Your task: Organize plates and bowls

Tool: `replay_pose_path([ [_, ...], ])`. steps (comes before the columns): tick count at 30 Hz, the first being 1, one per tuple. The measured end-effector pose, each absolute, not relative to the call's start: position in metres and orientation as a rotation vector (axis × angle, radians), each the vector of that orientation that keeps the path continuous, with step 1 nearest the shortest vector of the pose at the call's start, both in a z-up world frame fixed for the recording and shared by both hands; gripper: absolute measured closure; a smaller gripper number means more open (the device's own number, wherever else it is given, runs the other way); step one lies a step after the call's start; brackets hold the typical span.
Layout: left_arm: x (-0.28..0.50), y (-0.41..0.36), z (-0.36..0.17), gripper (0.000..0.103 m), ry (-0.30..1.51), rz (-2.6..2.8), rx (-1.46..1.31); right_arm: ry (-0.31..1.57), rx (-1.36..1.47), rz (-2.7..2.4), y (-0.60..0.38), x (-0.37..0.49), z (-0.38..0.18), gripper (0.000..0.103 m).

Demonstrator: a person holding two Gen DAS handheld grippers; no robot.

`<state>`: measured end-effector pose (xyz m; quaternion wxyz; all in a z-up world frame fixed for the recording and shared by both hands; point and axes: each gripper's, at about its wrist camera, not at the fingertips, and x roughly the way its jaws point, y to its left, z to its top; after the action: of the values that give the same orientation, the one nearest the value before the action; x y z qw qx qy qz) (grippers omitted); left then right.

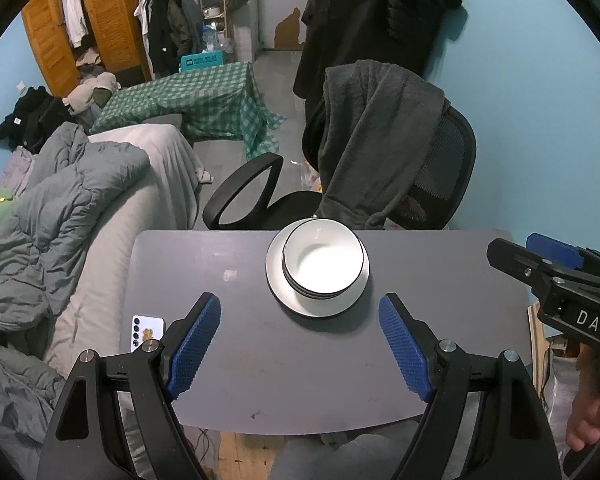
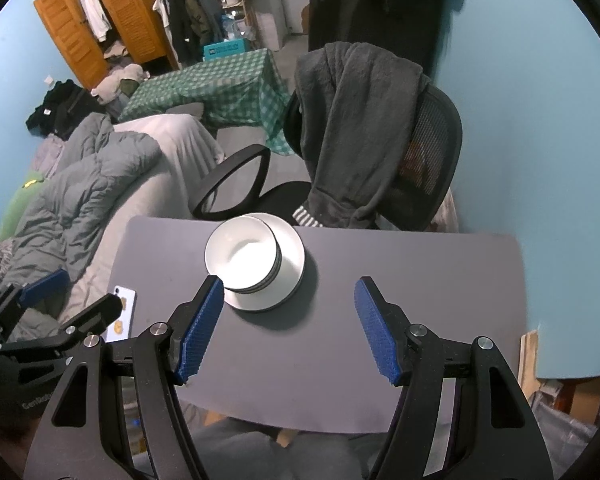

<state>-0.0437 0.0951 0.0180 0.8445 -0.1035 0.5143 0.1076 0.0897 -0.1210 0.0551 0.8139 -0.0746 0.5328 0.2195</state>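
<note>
A stack of white bowls with dark rims [image 1: 323, 259] sits on a white plate [image 1: 284, 292] at the far middle of the grey table [image 1: 260, 360]. The bowls [image 2: 242, 256] and plate [image 2: 290, 268] also show in the right wrist view. My left gripper [image 1: 300, 312] is open and empty, held above the table short of the plate. My right gripper [image 2: 290, 296] is open and empty, with its left pad [image 2: 200, 328] close to the plate's near left edge. The right gripper also shows in the left wrist view [image 1: 556, 272], and the left gripper in the right wrist view [image 2: 56, 296].
A white phone [image 1: 146, 332] lies at the table's left edge. A black office chair [image 1: 400, 176] draped with a grey robe stands just behind the table. A bed with a grey quilt [image 1: 60, 208] is on the left. A blue wall [image 1: 540, 140] is on the right.
</note>
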Motion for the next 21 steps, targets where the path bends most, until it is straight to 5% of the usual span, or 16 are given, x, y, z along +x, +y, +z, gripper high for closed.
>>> replay_pose_path([
  [21,-0.0343,0.0933,0.0187,0.02,1.081,0.232,-0.221,1.14,-0.177,0.493,-0.1203,0.0911,0.0591,0.036],
])
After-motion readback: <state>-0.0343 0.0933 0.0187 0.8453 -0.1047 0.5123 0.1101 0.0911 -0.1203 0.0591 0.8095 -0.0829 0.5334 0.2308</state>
